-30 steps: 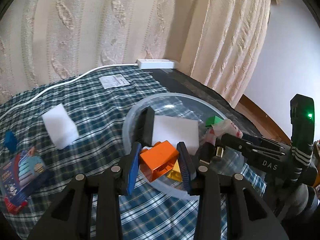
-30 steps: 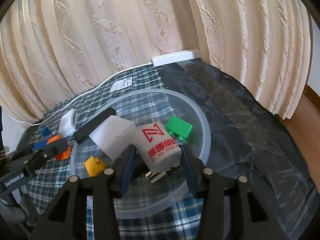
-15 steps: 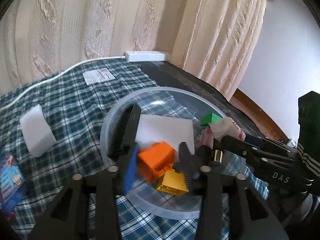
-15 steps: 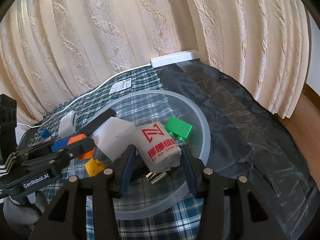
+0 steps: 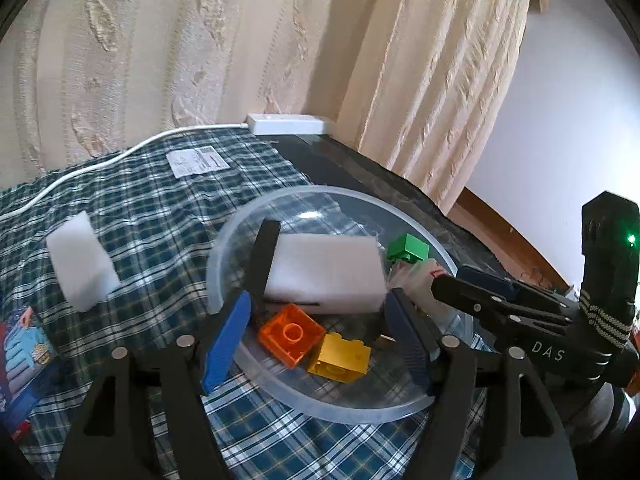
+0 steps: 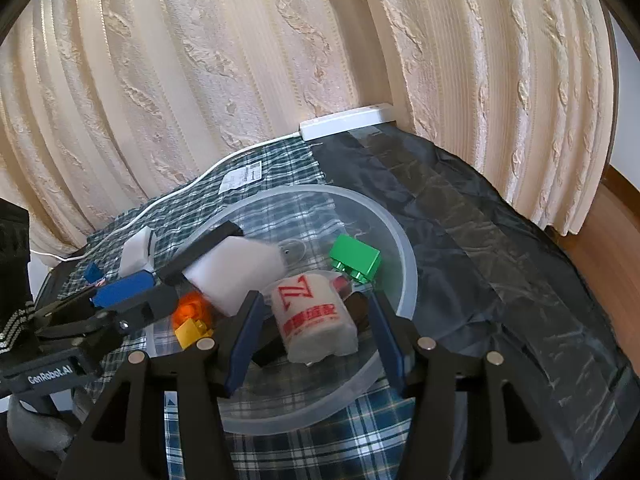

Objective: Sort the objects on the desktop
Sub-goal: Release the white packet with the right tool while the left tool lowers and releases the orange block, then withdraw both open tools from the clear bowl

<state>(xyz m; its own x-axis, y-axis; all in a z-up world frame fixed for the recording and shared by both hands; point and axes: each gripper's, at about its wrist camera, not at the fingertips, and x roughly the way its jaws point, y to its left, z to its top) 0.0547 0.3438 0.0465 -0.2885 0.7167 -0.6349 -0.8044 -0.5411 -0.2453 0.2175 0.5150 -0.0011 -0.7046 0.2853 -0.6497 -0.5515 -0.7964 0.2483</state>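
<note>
Nearest the left camera, the left gripper stands with its blue pads spread, its jaws having just been opening; the orange brick lies loose between them on the floor of the clear bowl, touching neither pad. It is a translucent orange block with one round stud showing on top, and its corner meets a yellow brick just beside it. The right gripper likewise has been opening, and its pads stand a little off both sides of a white packet printed with red characters and a red logo, which rests in the bowl near the front rim. Behind the bricks lies a white foam block with a black bar leaning along its left edge, and further back a glossy green brick sits by the bowl's right wall. The bowl stands on a blue and white checked cloth. Left of the bowl on the cloth is a second white foam block, and at the near left edge a blue printed box. Further off lie a paper slip, a white cable and a white power strip against the cream curtain.
</note>
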